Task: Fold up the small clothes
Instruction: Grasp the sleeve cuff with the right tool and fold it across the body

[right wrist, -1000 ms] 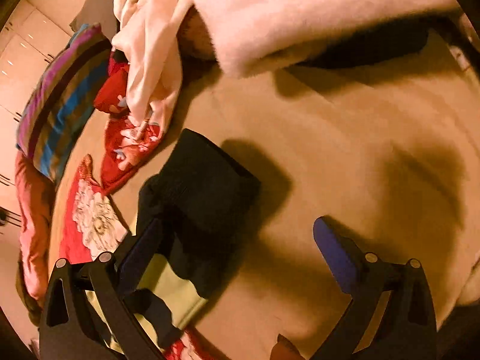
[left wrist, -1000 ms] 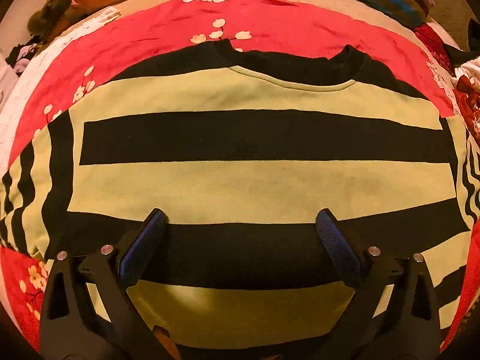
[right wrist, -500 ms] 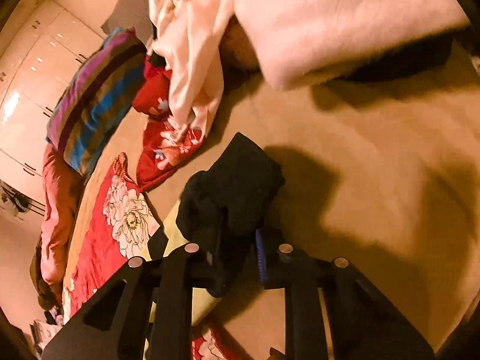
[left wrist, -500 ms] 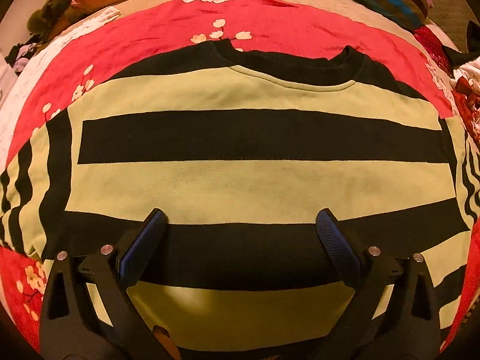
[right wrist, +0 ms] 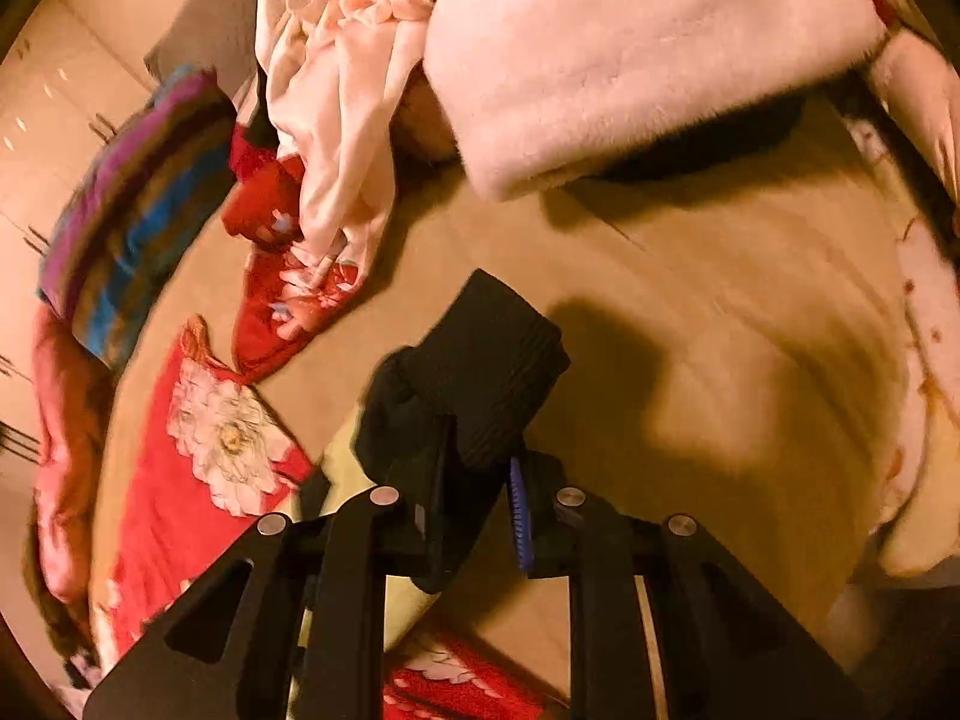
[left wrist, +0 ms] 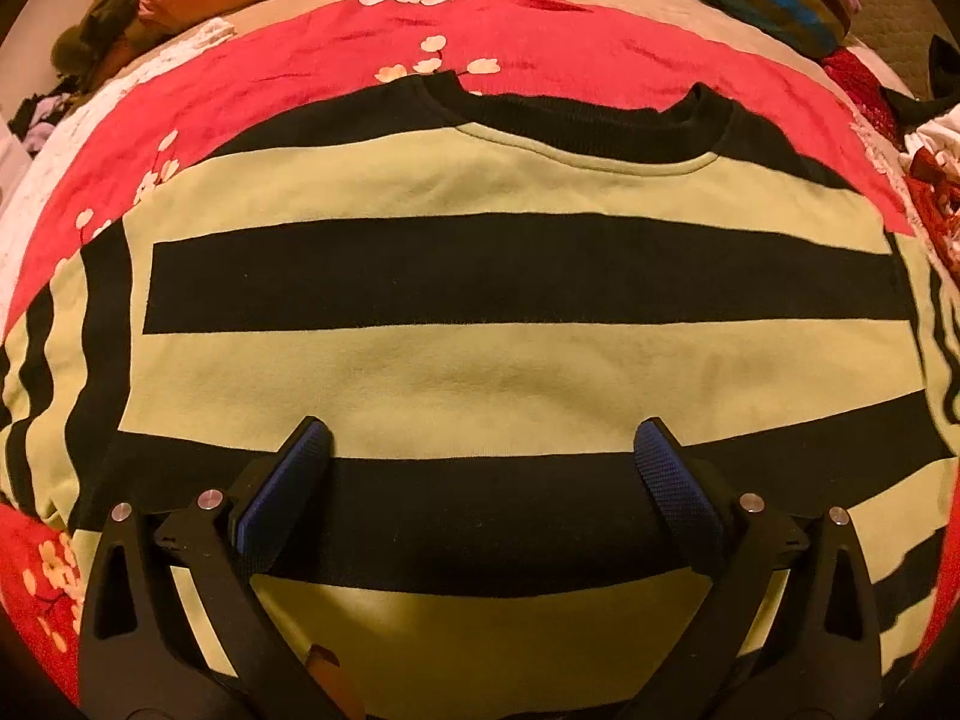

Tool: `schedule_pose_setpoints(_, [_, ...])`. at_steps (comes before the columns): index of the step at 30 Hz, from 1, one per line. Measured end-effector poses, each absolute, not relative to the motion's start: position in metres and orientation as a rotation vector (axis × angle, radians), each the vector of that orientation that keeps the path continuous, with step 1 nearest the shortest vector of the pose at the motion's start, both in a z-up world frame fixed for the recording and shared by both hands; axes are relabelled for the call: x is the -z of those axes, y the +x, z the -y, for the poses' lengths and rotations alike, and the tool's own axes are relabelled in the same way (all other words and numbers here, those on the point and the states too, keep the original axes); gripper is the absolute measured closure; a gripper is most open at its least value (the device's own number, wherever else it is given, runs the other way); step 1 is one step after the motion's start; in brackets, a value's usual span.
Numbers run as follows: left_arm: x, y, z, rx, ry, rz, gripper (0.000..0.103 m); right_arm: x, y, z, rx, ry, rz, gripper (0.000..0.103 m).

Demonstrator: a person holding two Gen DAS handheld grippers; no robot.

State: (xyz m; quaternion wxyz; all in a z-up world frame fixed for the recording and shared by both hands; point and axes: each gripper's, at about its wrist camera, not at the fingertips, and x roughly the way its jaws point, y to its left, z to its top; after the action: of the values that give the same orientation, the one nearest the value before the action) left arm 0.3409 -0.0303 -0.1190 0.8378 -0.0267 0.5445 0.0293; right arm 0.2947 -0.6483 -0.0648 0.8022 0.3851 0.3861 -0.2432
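flat, striped sweater (left wrist: 480, 360) collar away, cuff (right wrist: 486, 372) in right gripper (right wrist: 480, 468)

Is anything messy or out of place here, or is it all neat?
The striped sweater lies flat and tidy. What looks odd is its black cuff, pinched up off the bed by the right gripper, and the rumpled pink clothes heaped behind.
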Motion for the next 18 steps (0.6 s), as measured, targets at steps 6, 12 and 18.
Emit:
schedule_pose_setpoints(6, [0.077,0.327,0.006,-0.032,-0.112,-1.074,0.008,-0.012,0.304,0.569,0.295,0.563,-0.652,0.086])
schedule_pose_setpoints(12, [0.052,0.309,-0.037,-0.078,-0.143,-1.043,0.008,-0.064,0.326,0.418,-0.047,0.367,-0.591,0.086])
schedule_pose_setpoints(18, [0.040,0.288,-0.100,-0.179,-0.230,-1.016,0.008,-0.039,0.344,0.257,-0.344,0.266,-0.708,0.087])
